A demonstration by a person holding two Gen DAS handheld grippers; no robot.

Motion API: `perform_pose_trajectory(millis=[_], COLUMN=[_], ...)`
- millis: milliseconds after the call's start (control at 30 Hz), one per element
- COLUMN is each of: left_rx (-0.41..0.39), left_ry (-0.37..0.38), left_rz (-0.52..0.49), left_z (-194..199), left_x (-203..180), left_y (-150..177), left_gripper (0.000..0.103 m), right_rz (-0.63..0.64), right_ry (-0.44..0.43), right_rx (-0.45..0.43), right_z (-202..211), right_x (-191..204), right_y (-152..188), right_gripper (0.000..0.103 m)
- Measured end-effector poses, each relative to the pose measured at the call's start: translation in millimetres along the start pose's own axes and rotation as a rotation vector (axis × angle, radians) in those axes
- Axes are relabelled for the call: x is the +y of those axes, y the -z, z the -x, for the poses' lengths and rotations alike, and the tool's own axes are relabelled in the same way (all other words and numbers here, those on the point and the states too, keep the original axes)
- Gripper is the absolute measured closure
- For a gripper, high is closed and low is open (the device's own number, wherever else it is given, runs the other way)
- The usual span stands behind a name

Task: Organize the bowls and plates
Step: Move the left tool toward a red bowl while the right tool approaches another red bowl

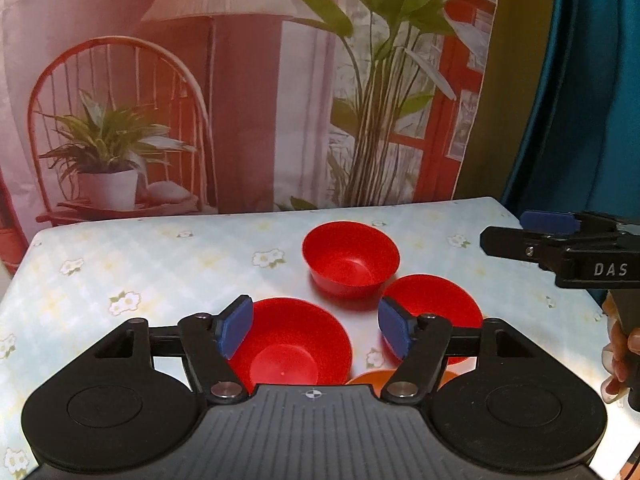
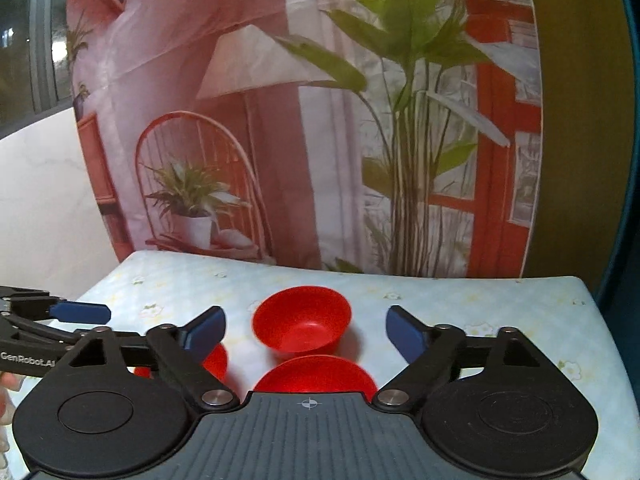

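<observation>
Three round red plastic bowls sit upright, mouths up, on the floral tablecloth; left gripper and right gripper gape, empty.

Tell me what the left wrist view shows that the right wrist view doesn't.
Only the left wrist view: an orange dish peeking out below the red bowls, and the near-left red bowl in full. Only the right wrist view: a window and white wall at far left. Both share the far red bowl, the floral tablecloth, the printed backdrop, and the open, empty left gripper and right gripper.
</observation>
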State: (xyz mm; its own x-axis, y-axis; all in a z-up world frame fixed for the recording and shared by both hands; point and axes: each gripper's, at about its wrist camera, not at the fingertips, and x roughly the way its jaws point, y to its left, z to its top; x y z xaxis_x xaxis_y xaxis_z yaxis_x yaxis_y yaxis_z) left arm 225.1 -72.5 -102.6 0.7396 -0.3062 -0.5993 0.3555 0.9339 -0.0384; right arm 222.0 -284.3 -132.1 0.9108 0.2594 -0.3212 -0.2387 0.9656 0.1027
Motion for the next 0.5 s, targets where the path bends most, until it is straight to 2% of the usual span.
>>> perform_pose_trajectory(millis=[500], left_rx=[0.057], left_ry=[0.021], left_rz=[-0.017], left_z=[-43.8], left_x=[-15.4], left_y=[-2.0], left_gripper=[0.032], right_rz=[-0.061], right_ry=[0.026], right_rx=[0.074], right_z=[-27.3], right_x=[-44.7], right_y=[24.1], right_gripper=[0.016])
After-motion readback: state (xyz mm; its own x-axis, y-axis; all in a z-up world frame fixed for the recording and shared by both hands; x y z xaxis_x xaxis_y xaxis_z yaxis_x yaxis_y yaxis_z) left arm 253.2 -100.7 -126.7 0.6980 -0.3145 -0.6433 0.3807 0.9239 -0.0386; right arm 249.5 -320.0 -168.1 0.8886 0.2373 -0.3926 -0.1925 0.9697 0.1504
